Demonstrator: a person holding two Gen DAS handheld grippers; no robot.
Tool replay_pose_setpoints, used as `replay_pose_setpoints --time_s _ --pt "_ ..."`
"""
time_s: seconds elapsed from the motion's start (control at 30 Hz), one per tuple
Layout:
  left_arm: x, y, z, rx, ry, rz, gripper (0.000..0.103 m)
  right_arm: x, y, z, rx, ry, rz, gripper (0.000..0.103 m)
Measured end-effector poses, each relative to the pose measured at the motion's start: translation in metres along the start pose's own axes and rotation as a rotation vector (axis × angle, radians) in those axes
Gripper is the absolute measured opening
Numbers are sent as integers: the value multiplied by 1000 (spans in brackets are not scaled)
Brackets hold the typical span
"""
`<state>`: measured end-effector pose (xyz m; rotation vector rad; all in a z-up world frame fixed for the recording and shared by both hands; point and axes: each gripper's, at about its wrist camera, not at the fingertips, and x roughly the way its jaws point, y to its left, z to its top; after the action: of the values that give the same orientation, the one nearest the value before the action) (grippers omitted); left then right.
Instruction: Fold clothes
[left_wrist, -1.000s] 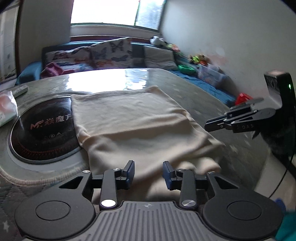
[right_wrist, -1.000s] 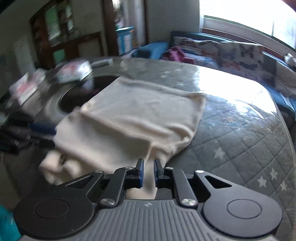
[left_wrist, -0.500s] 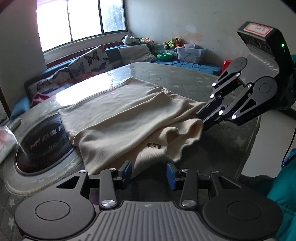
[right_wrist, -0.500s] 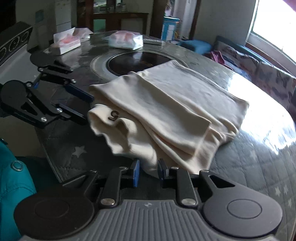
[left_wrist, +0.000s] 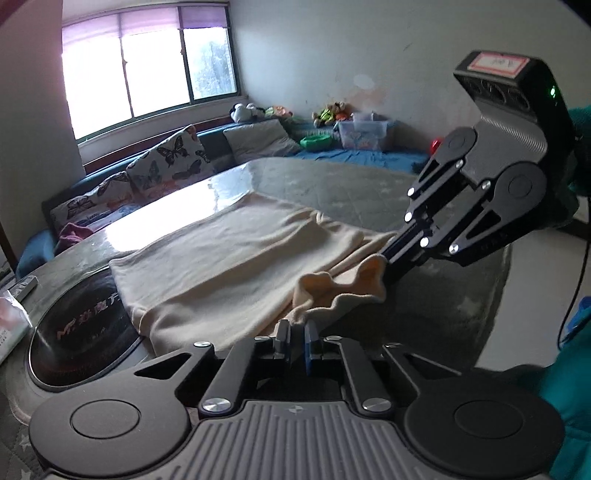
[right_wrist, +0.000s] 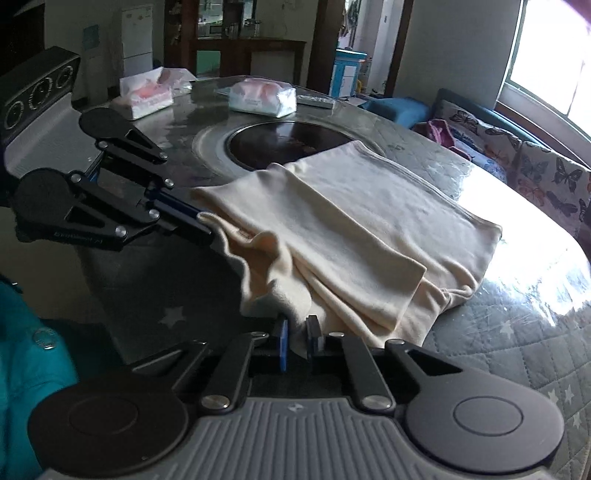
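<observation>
The left gripper (left_wrist: 295, 338) is clamping the near hem of a cream garment (left_wrist: 236, 258), its fingers (left_wrist: 282, 339) pressing together on the cloth. The right gripper (left_wrist: 388, 266) is reaching in from the right and pinching the same bunched edge, which is sagging in ripples between the two. The rest of the garment is lying flat on the counter (left_wrist: 332, 184), overlapping a black round inset (left_wrist: 74, 332).
</observation>
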<state>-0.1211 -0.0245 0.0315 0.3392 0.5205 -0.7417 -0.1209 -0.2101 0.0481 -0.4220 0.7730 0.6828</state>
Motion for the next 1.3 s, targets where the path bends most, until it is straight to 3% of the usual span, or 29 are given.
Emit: replay_pose_setpoints --time_s 0.2,0.5,0.73,0.83,0.93,1.17,1.3 --pt "-3 -2 -11 -14 50 -24 7 -6 8 -7 -29 47 27 11" --pt "1 -1 -12 -32 51 -20 12 -13 18 -11 -76 27 -16 25" --pt "-1 -1 -14 -54 44 -12 13 -1 28 -15 -130 33 -22 25" --pt "1 -2 -14 -50 44 -9 25 4 27 -12 -112 38 -11 14" --pt "2 -7 -15 -30 46 -7 34 5 21 -8 -68 31 -1 11" --pt "4 -12 -18 -11 38 7 34 3 14 -2 -37 25 14 10" --pt "5 -12 -18 -14 36 -3 15 3 14 -3 -35 27 17 9"
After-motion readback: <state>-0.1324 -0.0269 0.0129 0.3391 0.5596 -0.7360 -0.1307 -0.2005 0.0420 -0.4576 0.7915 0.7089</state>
